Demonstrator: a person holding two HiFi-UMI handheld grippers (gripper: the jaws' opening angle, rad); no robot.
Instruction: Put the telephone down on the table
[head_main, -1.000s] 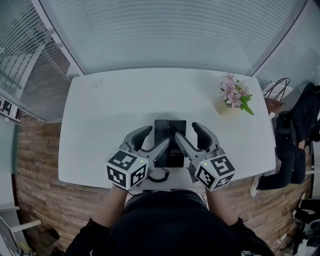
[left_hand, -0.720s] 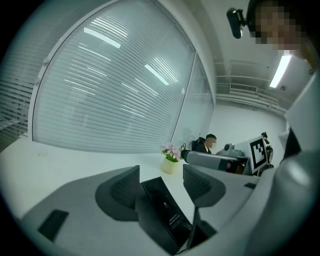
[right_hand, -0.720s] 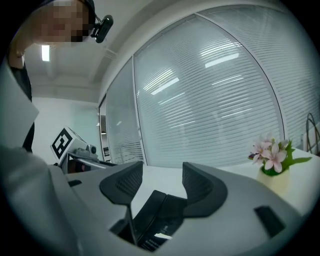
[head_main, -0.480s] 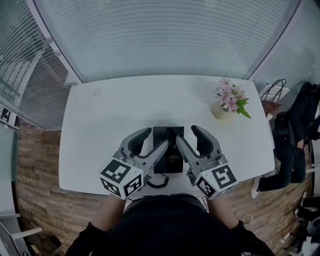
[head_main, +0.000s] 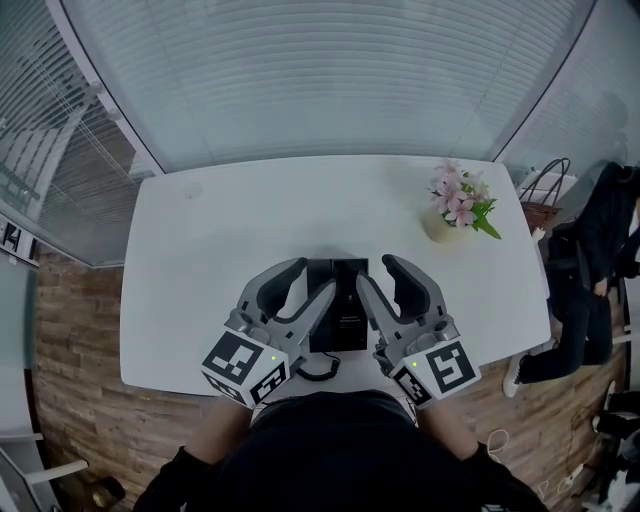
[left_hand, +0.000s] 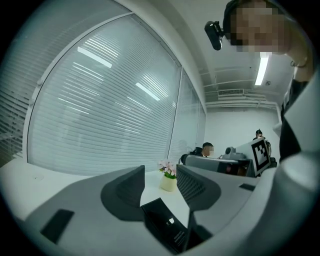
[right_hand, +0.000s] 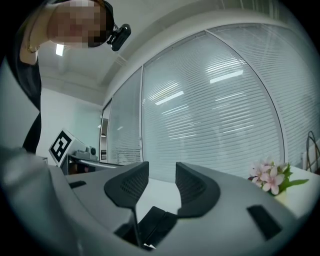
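Jaws on the left gripper (head_main: 313, 277), just left of the telephone (head_main: 340, 305), are part-spread after closing a bit, with nothing between them. Phone itself looks parked flat on the bench (head_main: 220, 230), with its curly cord (head_main: 318, 367) trailing off its near end. I'd guess stiff, smooth plastic, lightish, and a handset that could slide off, so grab the base by both long sides. Right gripper (head_main: 377, 273), just right of the telephone, same deal: jaws half-spread, just been closing, empty. Well right of the telephone, a small pot (head_main: 443, 222) holds pink flowers (head_main: 458, 192).

Black telephone (head_main: 340, 300); white table (head_main: 230, 230); pink flowers (head_main: 457, 192); cream pot (head_main: 438, 226); brown wood-plank floor (head_main: 80, 340).
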